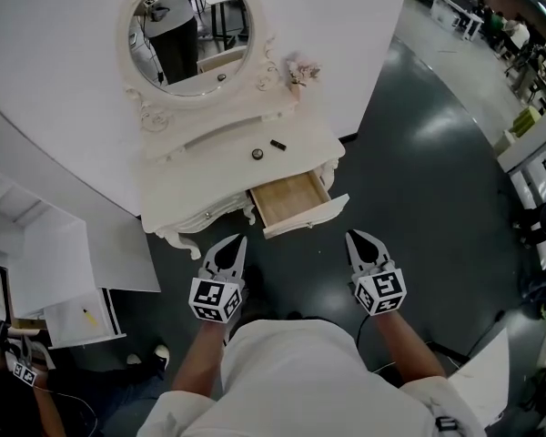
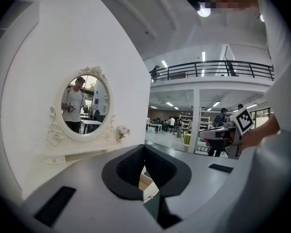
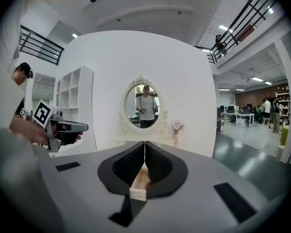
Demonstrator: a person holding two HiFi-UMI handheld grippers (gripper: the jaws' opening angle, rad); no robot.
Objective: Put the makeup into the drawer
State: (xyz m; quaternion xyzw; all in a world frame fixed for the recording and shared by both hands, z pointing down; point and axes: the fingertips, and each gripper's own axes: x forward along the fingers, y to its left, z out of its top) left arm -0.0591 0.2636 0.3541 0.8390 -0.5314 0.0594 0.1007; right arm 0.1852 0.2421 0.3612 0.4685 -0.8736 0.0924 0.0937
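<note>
Makeup stick point(image 1: 278, 144) flat on vanity point(image 1: 209, 157), long axis slanting down-right, left tool point(image 1: 237, 246), right tool point(image 1: 356, 241) closed

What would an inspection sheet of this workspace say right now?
Surface: white dressing table with oval mirror.
Job's things: small black stick and round dark item on the top; drawer pulled open, looks empty.
Clutter: flower vase at the back corner.
Grippers: left gripper and right gripper both shut, empty, short of the table.
Cables: thin dark line by right forearm, possibly a cable.
Surroundings: dark glossy floor; white shelf unit at left.
</note>
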